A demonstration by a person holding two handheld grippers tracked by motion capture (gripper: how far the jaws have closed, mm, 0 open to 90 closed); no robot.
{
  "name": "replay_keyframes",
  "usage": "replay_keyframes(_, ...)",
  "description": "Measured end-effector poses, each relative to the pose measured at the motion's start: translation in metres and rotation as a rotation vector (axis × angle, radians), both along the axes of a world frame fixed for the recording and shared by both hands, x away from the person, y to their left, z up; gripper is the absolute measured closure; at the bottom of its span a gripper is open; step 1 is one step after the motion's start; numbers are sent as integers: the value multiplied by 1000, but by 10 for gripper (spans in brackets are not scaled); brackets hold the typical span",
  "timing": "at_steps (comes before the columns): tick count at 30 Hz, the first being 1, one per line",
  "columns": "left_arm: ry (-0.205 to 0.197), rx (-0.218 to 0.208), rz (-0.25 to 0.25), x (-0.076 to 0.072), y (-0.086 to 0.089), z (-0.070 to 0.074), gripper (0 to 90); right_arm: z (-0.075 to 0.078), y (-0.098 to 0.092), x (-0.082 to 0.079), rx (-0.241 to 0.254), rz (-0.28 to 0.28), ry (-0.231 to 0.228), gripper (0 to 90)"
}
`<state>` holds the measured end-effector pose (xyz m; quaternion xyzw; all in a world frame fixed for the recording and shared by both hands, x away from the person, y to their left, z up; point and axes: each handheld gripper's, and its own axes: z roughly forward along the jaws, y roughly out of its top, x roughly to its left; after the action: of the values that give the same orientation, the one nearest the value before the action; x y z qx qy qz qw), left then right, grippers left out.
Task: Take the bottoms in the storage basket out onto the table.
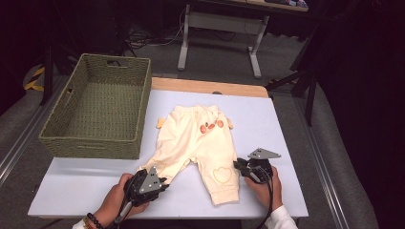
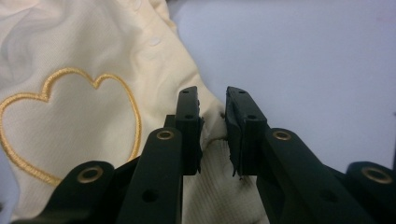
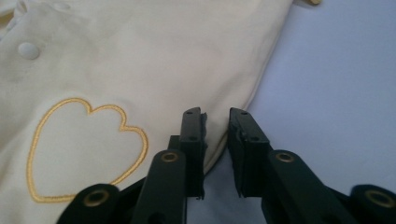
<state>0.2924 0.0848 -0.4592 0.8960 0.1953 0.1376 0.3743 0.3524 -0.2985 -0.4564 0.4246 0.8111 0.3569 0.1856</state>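
Cream baby trousers [image 1: 196, 138] lie flat on the pale table [image 1: 277, 124], waist away from me, with an orange motif near the waist and a yellow heart [image 1: 222, 174] stitched on the right leg. My left gripper [image 1: 164, 181] sits at the left leg's hem. In the left gripper view the trousers [image 2: 93, 56] bunch up at the ribbed cuff [image 2: 212, 186], and the left gripper [image 2: 212, 95] is shut on that fold. My right gripper [image 1: 239, 166] is at the right leg's outer edge. In the right gripper view the right gripper [image 3: 215, 114] is shut on the edge of the trousers [image 3: 140, 56].
A green woven basket [image 1: 95, 140] stands open at the table's left, close to the trousers' left side. A wooden strip [image 1: 205, 86] runs along the far edge. Beyond it stand the white legs of a desk [image 1: 255, 52]. Bare tabletop lies right of the trousers.
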Motion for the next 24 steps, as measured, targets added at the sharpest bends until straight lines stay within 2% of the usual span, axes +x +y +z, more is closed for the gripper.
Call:
replay_keyframes(2,22,-47,-12,0,2,2,771,0,1,-1,-9,5,-6,797)
replay_keyframes(3,12,-68,-13,-1,2,5,777,2,2,-2,-41,15,-22,850)
replay_keyframes(5,10,-83,-7,-2,2,8,777,2,3,-2,-49,19,-28,863)
replay_keyframes(6,6,-116,-14,-1,2,11,777,2,3,-2,-54,20,-33,882)
replay_keyframes(7,-3,-170,-19,-2,1,15,777,3,4,-2,-64,22,-40,889)
replay_keyframes(8,-3,-170,-19,-2,1,15,776,3,4,-2,-64,22,-40,889)
replay_keyframes(9,-4,-197,-26,-2,-1,18,776,3,4,-3,-62,22,-43,892)
replay_keyframes(11,8,-217,-39,0,-7,21,767,6,3,-5,-92,3,-80,900)
replay_keyframes(13,-4,-223,-36,-1,-9,21,765,7,3,-5,-96,-3,-89,900)
replay_keyframes(14,-3,-232,-57,-1,-10,22,765,8,2,-6,-95,-8,-98,900)
replay_keyframes(15,-13,-236,-54,-3,-11,24,783,10,1,-6,-94,-12,-103,900)
replay_keyframes(17,-33,-232,-50,-3,-10,25,756,9,0,-6,-88,-13,-100,900)
replay_keyframes(19,-41,-222,-34,-2,-7,26,722,8,0,-5,-80,-13,-95,856)
replay_keyframes(21,-32,-213,-28,0,-5,25,701,7,2,-5,-78,-7,-99,756)
replay_keyframes(22,-32,-213,-28,0,-5,25,679,7,2,-5,-78,-7,-99,756)
replay_keyframes(23,-23,-188,-24,1,-5,22,679,7,3,-5,-76,-11,-101,681)
replay_keyframes(24,-13,-171,-12,3,-6,19,633,6,4,-5,-66,-21,-99,587)
